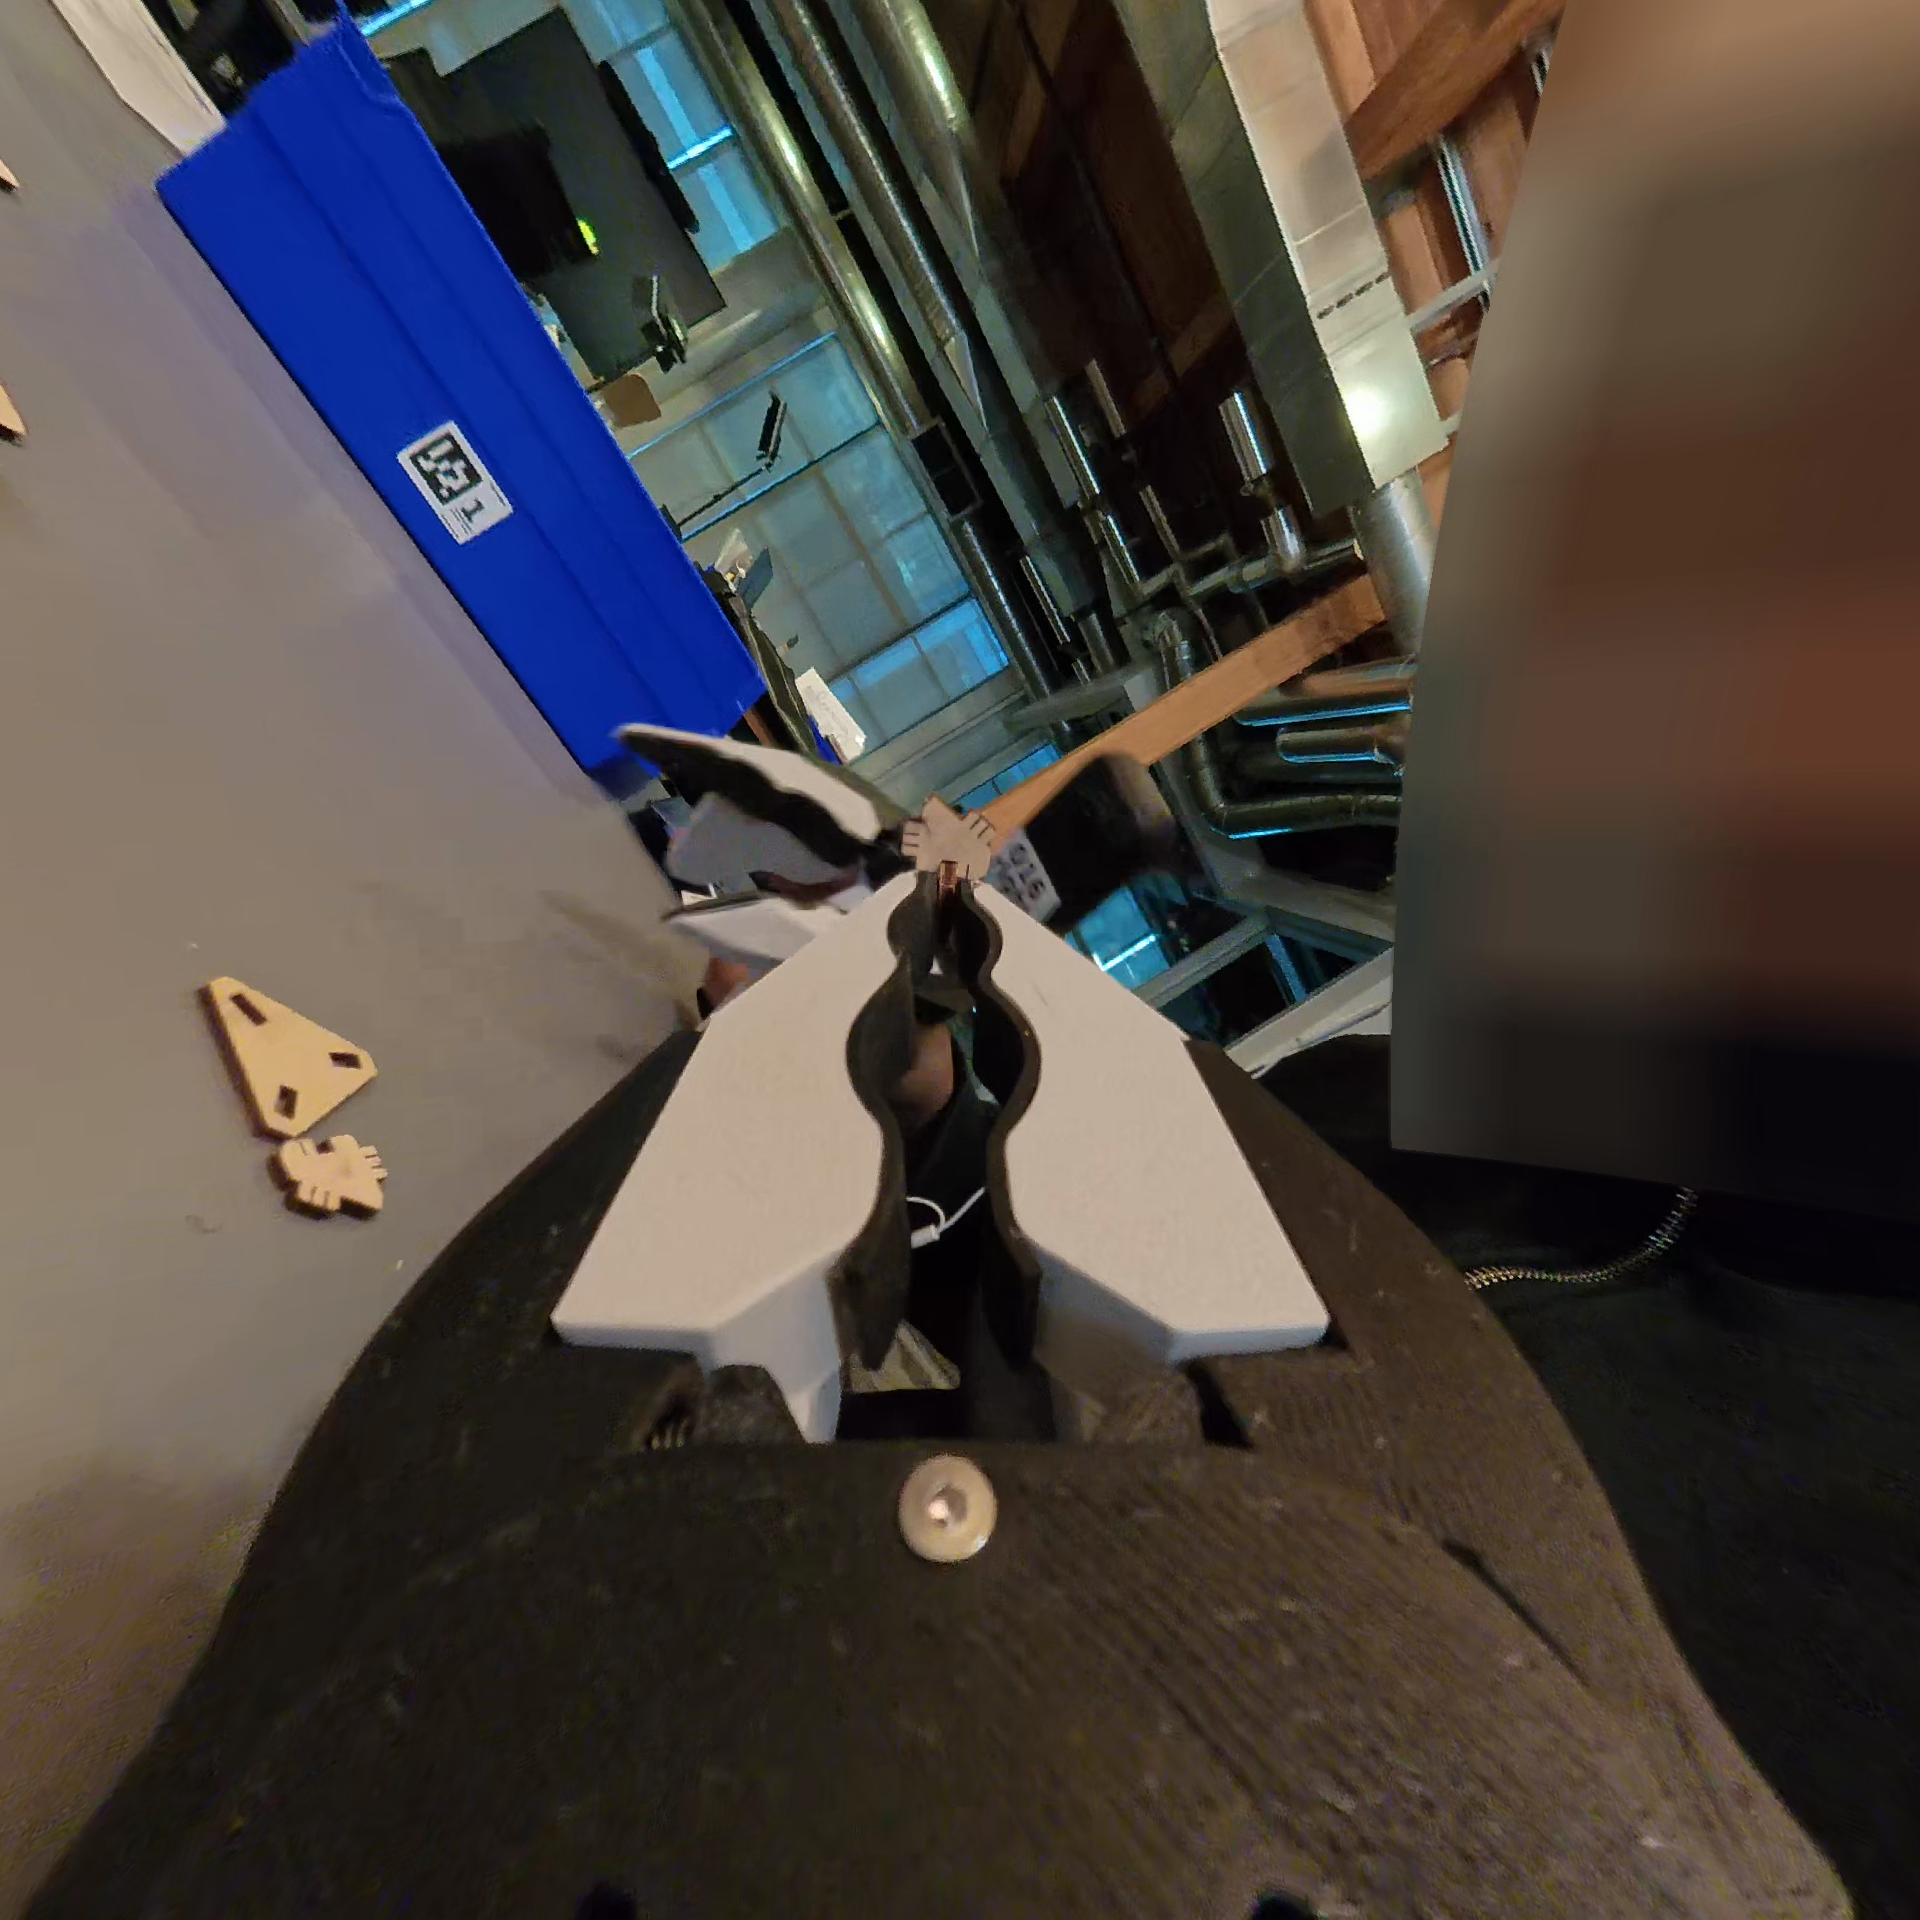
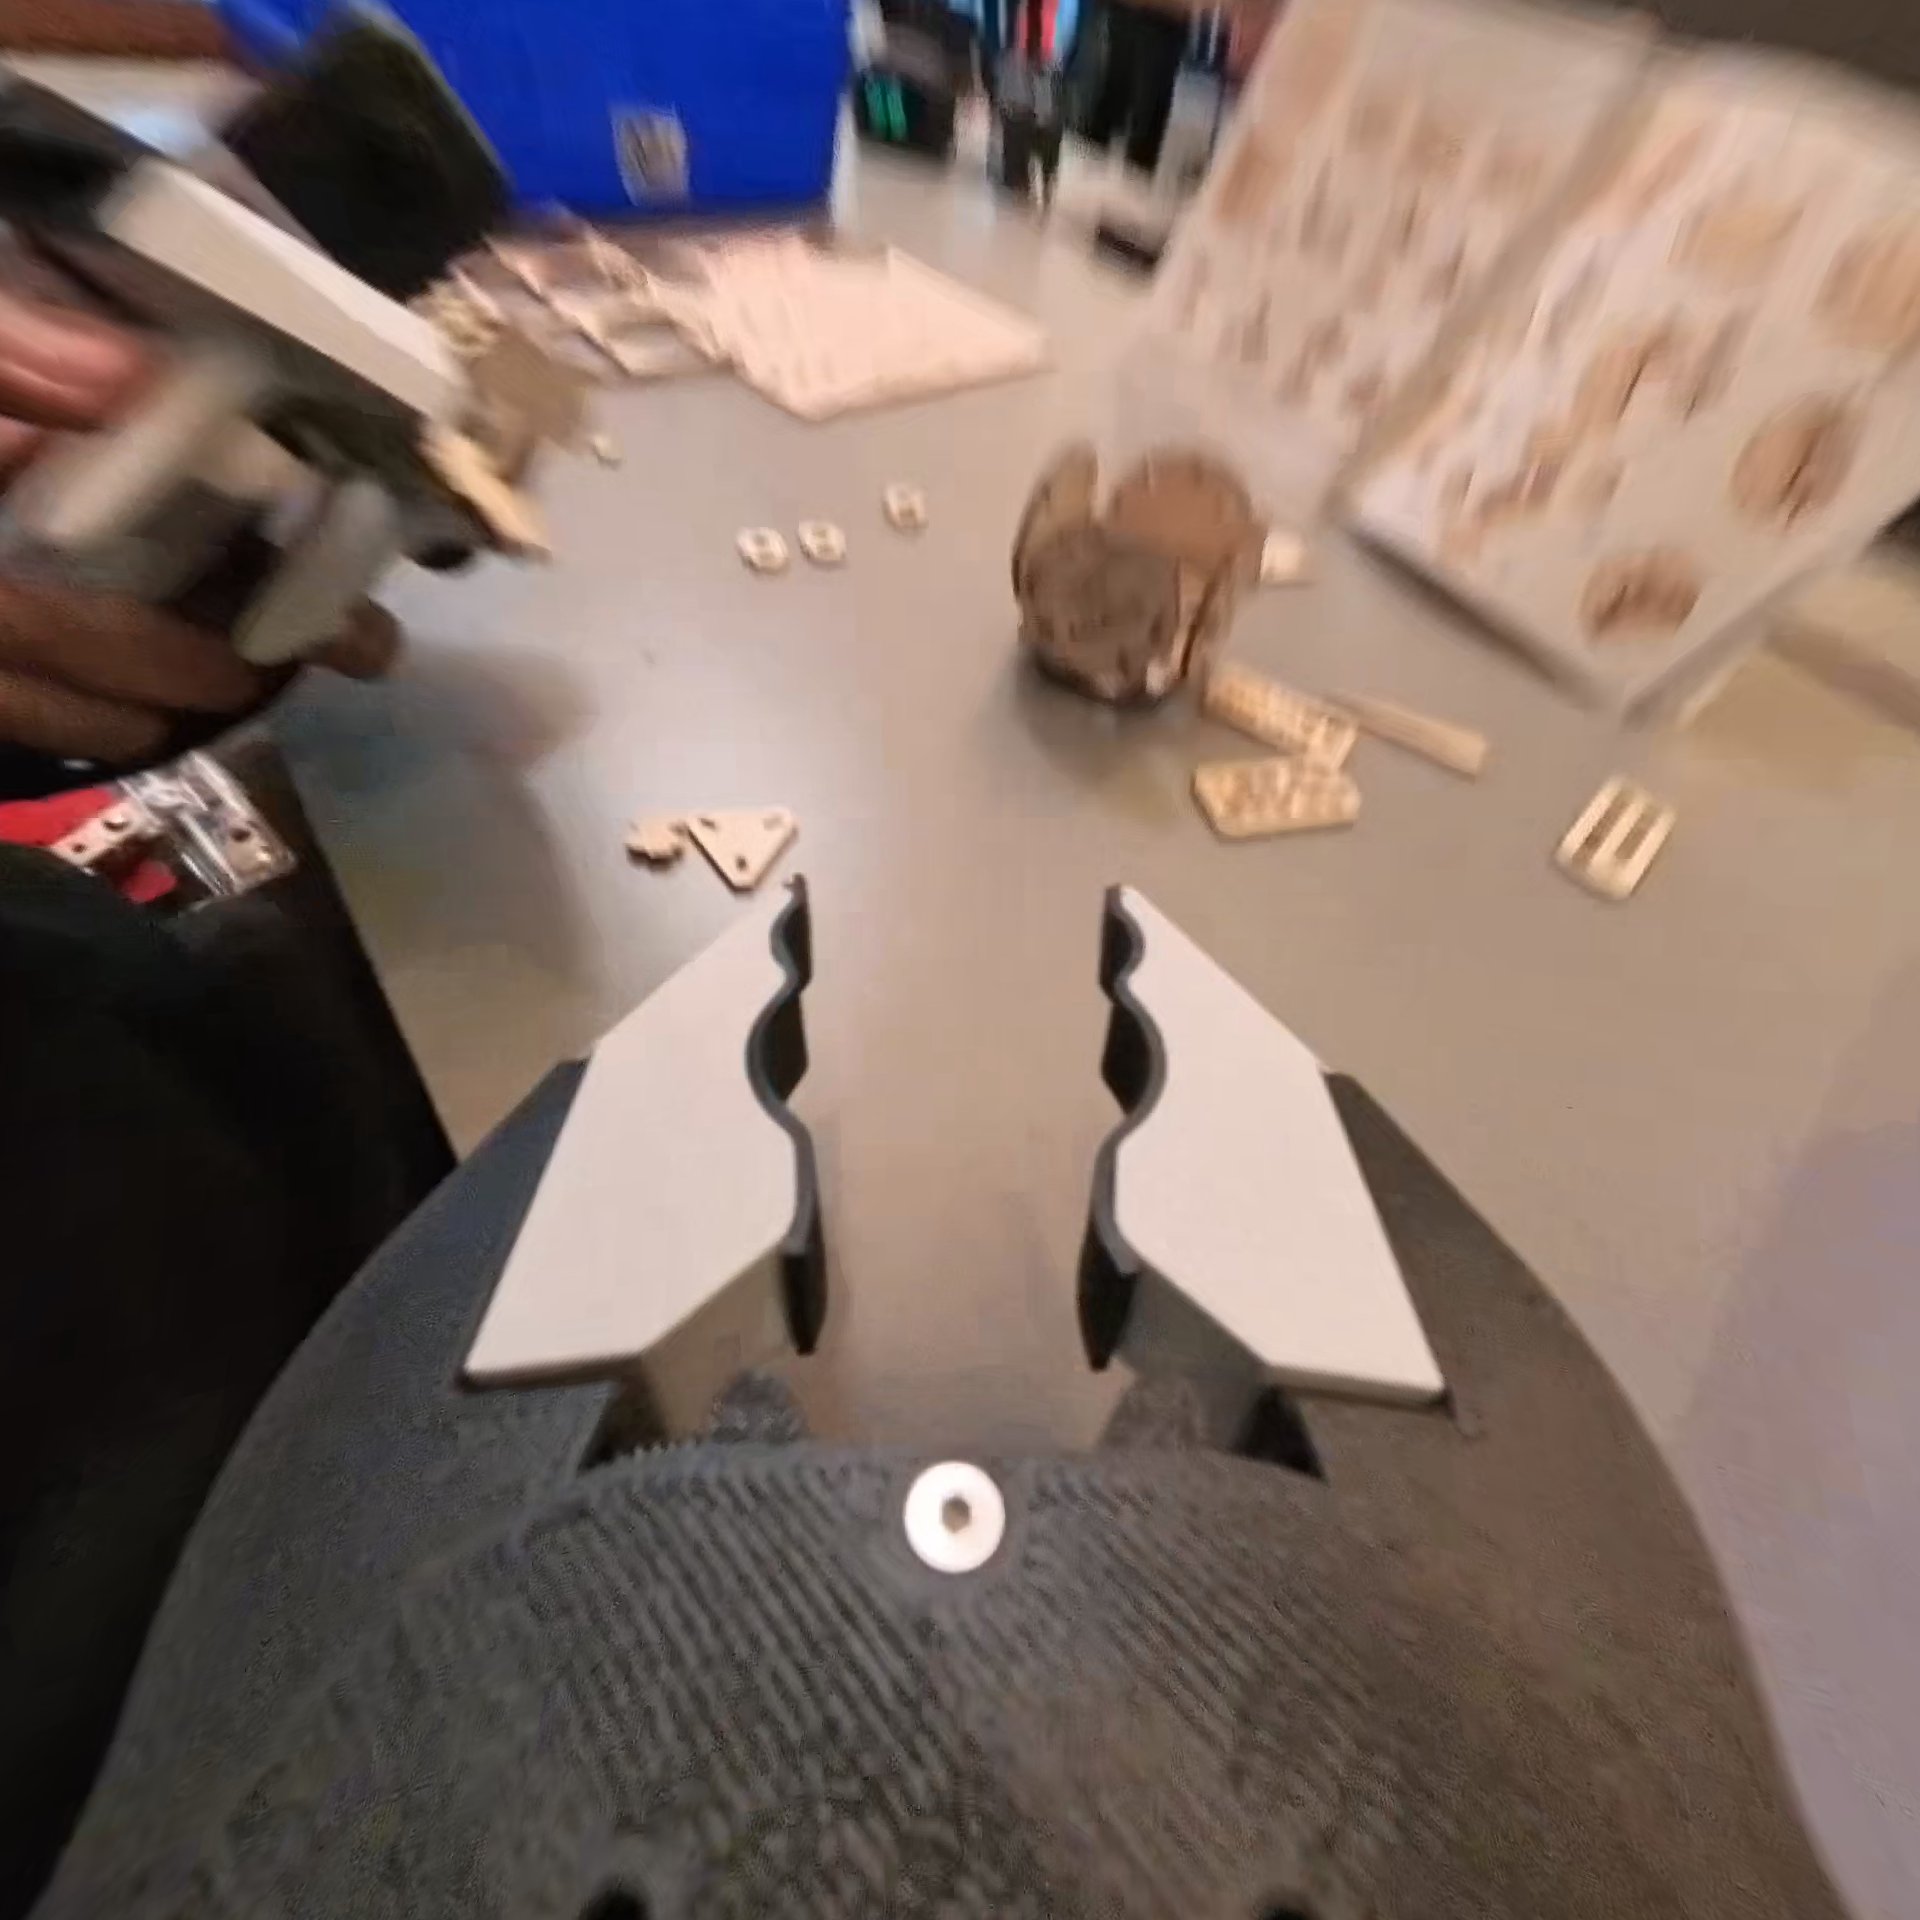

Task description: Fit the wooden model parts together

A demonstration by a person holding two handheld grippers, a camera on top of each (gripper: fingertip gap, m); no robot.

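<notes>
My left gripper point(image 1: 943, 883) is shut on a small pale wooden connector piece point(image 1: 945, 831) with toothed ends, pinched by one tab at the fingertips and held up in the air. The right gripper's fingers point(image 1: 769, 821) show just to its left, spread apart. In the right wrist view my right gripper point(image 2: 954, 904) is open and empty above the grey table point(image 2: 935, 727). The left gripper point(image 2: 488, 499) shows blurred at the upper left with a wooden piece at its tip. A wooden triangle plate point(image 2: 743, 836) and a small toothed connector point(image 2: 655, 836) lie just beyond the right gripper's left finger.
A rounded wooden assembly point(image 2: 1132, 582) stands mid-table, with flat slotted wooden pieces point(image 2: 1278, 795) to its right and small rings point(image 2: 821, 540) to its left. Laser-cut wooden sheets point(image 2: 1558, 364) lean at the right. A blue bin point(image 1: 436, 416) stands at the back. A person's dark clothing is at the table's near left edge. From the right gripper's tips to the wooden triangle plate point(image 2: 743, 836) is close to 7 cm. My left wrist view point(image 1: 311, 1044) looks at it from another angle.
</notes>
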